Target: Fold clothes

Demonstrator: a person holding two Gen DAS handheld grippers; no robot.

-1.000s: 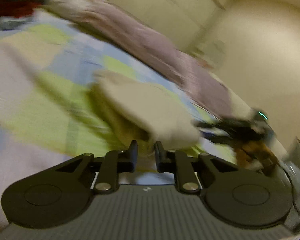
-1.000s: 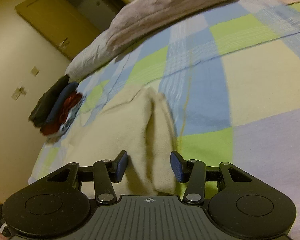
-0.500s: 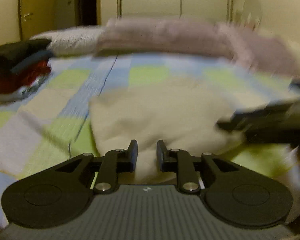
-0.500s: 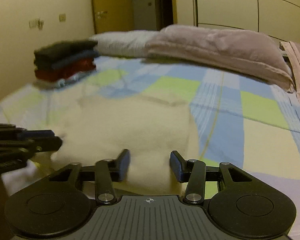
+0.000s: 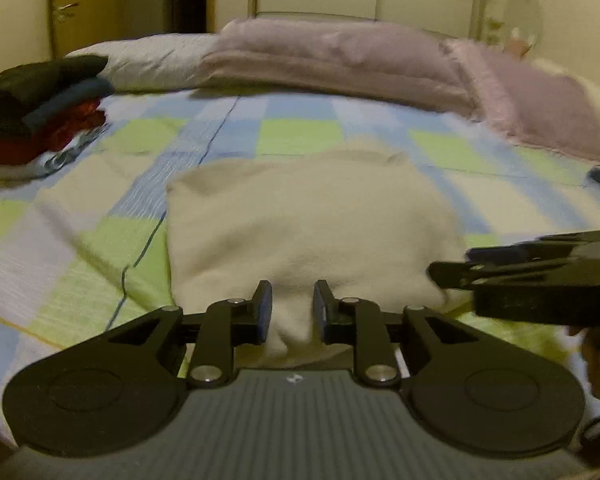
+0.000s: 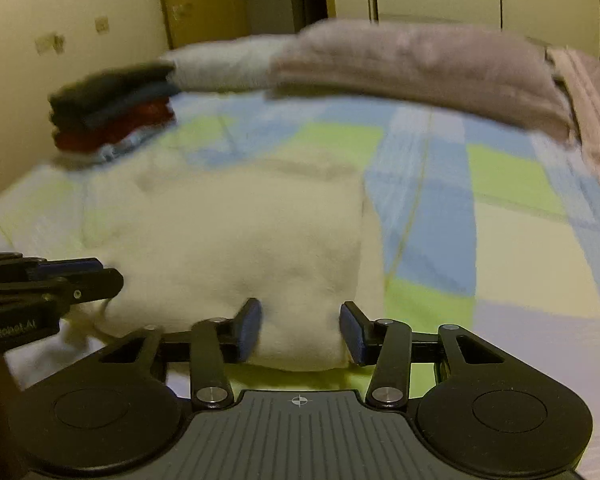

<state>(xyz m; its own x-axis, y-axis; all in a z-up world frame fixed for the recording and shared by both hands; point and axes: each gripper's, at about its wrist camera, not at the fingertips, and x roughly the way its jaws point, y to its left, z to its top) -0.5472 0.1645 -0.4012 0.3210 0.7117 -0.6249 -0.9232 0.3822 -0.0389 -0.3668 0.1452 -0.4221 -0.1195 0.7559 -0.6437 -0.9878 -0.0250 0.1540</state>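
Both views have swung level, from tilted to facing the pillows at 12 o'clock. The cream garment (image 5: pixel 304 236), bunched a second ago, now lies as a flat folded rectangle. The right gripper (image 6: pixel 300 330) has spread wider around its near edge.

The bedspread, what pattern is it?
The bedspread is checked in green, blue and cream; clearest in the left wrist view.

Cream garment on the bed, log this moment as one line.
cream garment: folded, flat on checked bedspread | left claw: open around near edge | right claw: open around near edge | folded stack: far left
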